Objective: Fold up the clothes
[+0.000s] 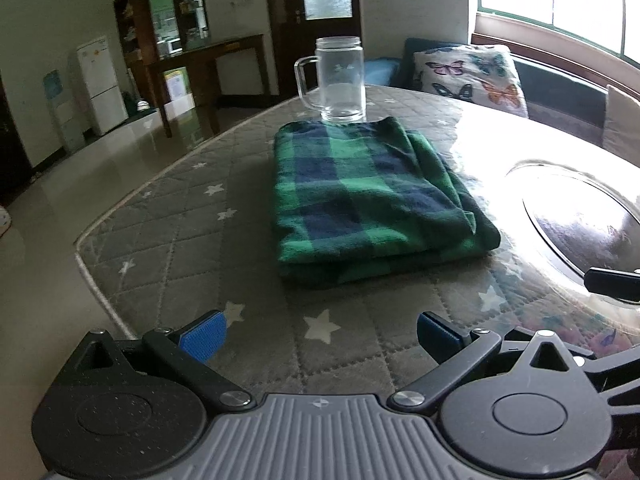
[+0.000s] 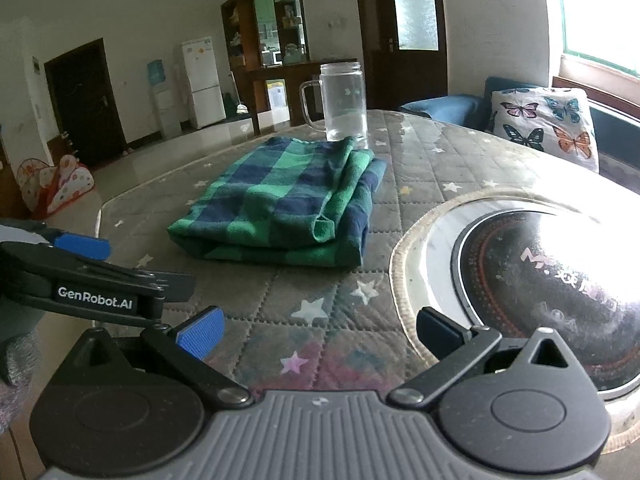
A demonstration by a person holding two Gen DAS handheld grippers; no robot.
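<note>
Green plaid cloth (image 1: pixel 372 200) lies folded; both grippers' fingers (image 1: pixel 204 336) spread, empty.

Green and navy plaid noted on folded cloth (image 1: pixel 360 196) ahead of gripper. Grey quilted table cover (image 1: pixel 180 216) printed with white stars. Blue ribbed pads (image 2: pixel 200 332) seen on black gripper fingers. Clear glass mug (image 1: pixel 340 80) beyond cloth. White cushion (image 2: pixel 548 128) patterned with multicoloured butterflies.

Bare table (image 1: pixel 320 360) before the folded cloth (image 1: pixel 372 200); glass mug (image 1: pixel 340 80) seemingly touches its far edge.
</note>
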